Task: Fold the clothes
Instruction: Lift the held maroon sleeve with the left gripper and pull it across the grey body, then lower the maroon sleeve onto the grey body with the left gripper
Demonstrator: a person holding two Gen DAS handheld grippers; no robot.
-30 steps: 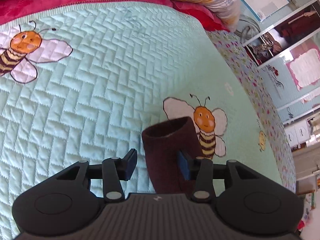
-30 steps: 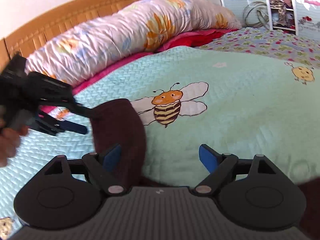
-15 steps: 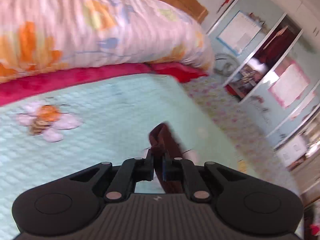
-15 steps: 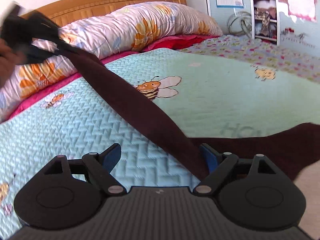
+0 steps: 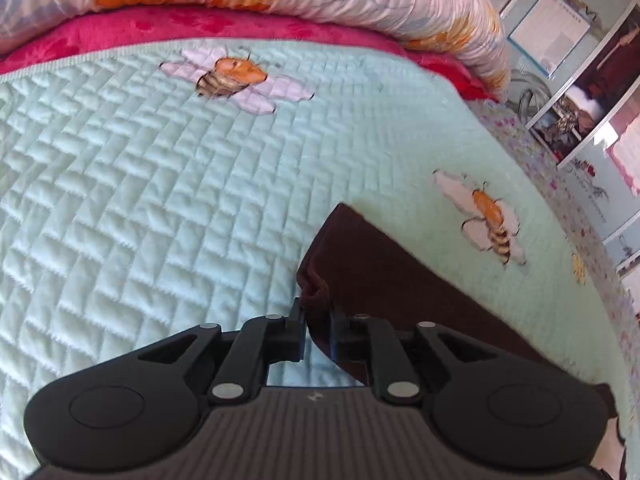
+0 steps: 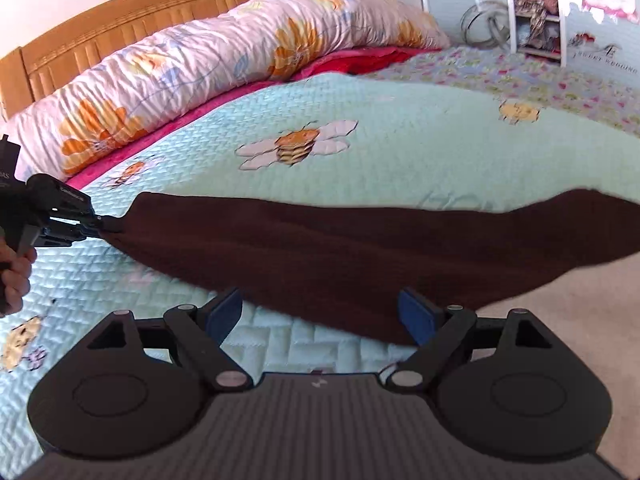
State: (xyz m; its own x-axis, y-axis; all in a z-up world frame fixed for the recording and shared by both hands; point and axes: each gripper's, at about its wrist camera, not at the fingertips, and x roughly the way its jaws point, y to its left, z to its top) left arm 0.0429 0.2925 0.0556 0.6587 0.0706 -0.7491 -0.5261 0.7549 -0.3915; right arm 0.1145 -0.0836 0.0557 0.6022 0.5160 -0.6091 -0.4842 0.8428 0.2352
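left gripper: jaws opening, dark brown knitted garment end between them | right gripper: wide, empty, near garment | garment's right end cut off at the frame edge, over mint quilted bedspread

The cloth lies on the bed, stretched crosswise just ahead of the right gripper — its left end between the left gripper's jaws; the pillow lies behind.
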